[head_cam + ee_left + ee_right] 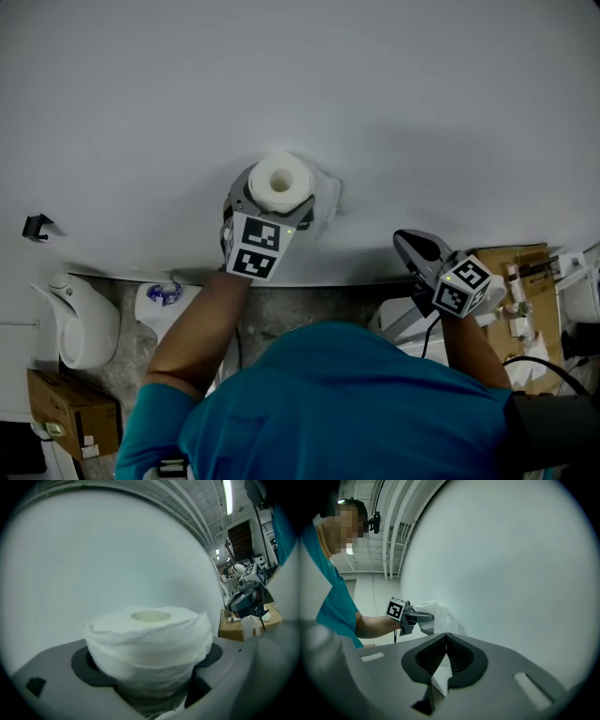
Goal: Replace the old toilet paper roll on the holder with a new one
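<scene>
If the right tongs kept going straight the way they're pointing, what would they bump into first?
Most likely the white wall. The right tongs point straight at it, and nothing shows in between. The toilet paper roll sits off to the left of that line. How far away the wall is, I can't tell.

The toilet paper roll [279, 176] sits against the wall [422, 94]. It is between the jaws of the left tongs [277, 197], which press on it from either side. The right tongs [412, 246] are to its right, well apart from it and near the wall, with their jaws together on a scrap of paper [439, 679]. A small bracket [37, 227] is on the wall far to the left. On the floor [122, 366], a toilet-like fixture [80, 323] stands at the left, with a cardboard box [61, 412] in front of it. Another box [525, 281] lies at the right edge.
</scene>
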A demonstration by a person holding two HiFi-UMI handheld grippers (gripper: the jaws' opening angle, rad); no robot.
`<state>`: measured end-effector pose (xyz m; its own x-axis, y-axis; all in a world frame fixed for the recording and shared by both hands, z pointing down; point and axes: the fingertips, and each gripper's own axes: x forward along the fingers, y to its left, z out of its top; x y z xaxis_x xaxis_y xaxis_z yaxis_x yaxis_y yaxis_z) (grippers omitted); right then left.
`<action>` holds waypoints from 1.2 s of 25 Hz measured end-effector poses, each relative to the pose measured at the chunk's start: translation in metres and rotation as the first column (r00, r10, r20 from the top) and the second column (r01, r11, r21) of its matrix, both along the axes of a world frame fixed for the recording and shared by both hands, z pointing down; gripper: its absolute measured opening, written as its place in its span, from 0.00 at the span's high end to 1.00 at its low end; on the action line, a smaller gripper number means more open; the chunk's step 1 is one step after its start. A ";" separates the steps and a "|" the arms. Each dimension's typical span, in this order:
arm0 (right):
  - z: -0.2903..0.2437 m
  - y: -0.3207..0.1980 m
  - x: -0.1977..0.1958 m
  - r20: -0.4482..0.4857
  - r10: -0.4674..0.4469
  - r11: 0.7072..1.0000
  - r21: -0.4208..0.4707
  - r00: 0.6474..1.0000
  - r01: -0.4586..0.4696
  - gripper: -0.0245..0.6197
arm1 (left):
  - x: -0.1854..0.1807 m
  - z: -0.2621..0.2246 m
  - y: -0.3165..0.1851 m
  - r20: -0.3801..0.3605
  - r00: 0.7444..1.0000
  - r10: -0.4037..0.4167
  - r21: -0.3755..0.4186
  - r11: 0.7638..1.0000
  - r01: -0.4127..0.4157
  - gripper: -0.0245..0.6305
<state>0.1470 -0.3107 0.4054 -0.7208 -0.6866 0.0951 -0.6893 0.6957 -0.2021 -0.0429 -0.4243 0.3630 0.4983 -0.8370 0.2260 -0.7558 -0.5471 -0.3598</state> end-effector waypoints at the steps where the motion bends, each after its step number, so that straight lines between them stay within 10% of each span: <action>1: 0.000 0.000 0.004 0.001 -0.003 1.000 0.002 1.000 0.003 0.95 | 0.006 -0.002 0.004 0.016 1.000 0.003 0.010 1.000 -0.003 0.22; 30: 0.002 0.007 0.086 -0.009 -0.073 0.997 0.006 0.997 0.073 0.95 | 0.156 0.085 0.075 0.320 0.941 0.108 0.021 0.992 -0.121 0.22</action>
<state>0.2326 -0.3037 0.4077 -0.7680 -0.6329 0.0975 -0.6386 0.7454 -0.1915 0.1135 -0.3492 0.4479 0.4987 -0.7902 0.3563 -0.5317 -0.6035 -0.5942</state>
